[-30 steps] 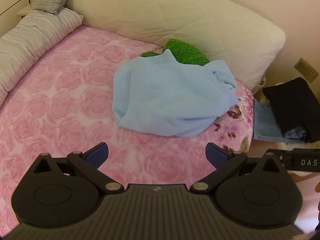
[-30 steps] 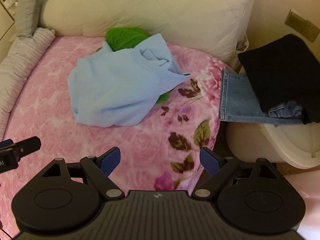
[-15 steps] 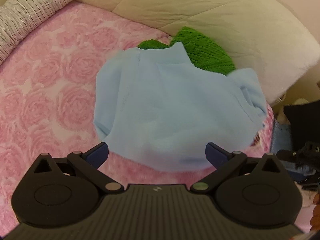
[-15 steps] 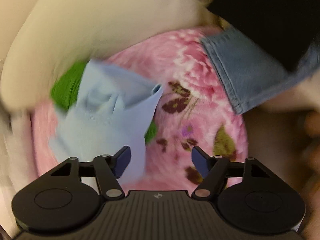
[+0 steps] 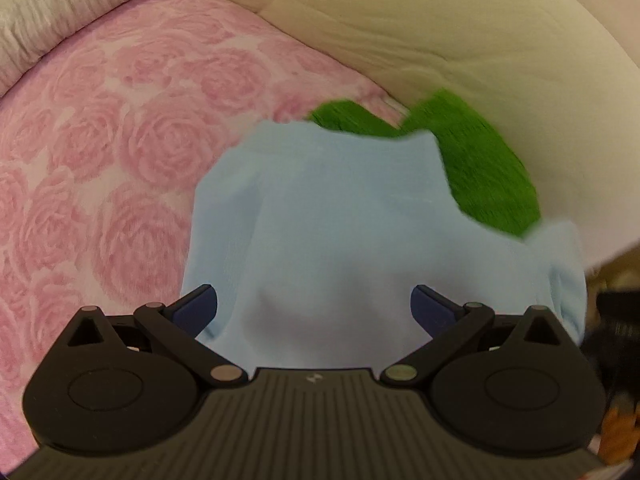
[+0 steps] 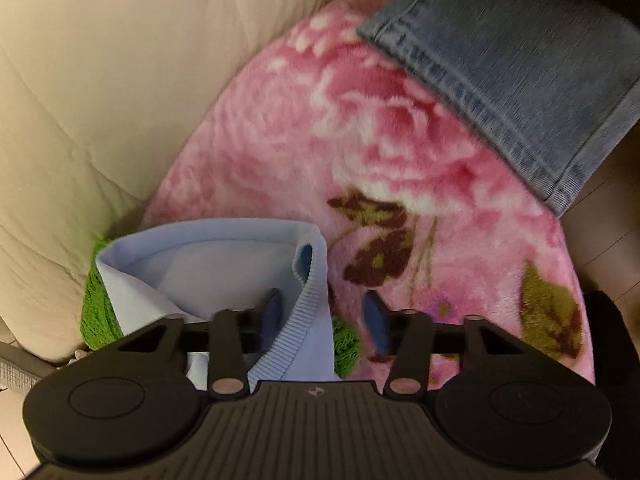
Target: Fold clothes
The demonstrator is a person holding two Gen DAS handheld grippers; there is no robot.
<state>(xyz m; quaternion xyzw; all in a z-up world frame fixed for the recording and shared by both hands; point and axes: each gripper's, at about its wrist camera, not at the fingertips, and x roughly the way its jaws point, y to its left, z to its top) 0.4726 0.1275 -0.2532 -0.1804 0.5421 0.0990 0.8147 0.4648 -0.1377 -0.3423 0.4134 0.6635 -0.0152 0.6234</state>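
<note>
A light blue sweatshirt (image 5: 340,220) lies crumpled on the pink rose blanket (image 5: 120,140), partly over a green knitted garment (image 5: 488,168). My left gripper (image 5: 314,306) hovers close over the sweatshirt's near part, open wide, with nothing pinched. In the right wrist view the sweatshirt's ribbed hem (image 6: 310,280) stands up between the fingers of my right gripper (image 6: 324,314). Its jaws are closing; a gap still shows between the hem and the right pad. Bits of the green garment (image 6: 98,312) peek out beside and under the blue cloth.
A big cream quilt (image 5: 440,40) runs along the back of the bed (image 6: 80,100). A grey striped bolster (image 5: 48,20) lies at the far left. Blue jeans (image 6: 500,60) hang over the bed's right corner, with dark cloth beyond them.
Both grippers came down and forward onto the blue sweatshirt. The right one rolled, moved to the sweatshirt's hem near the bed corner and narrowed its jaws around it. The left stayed wide open.
</note>
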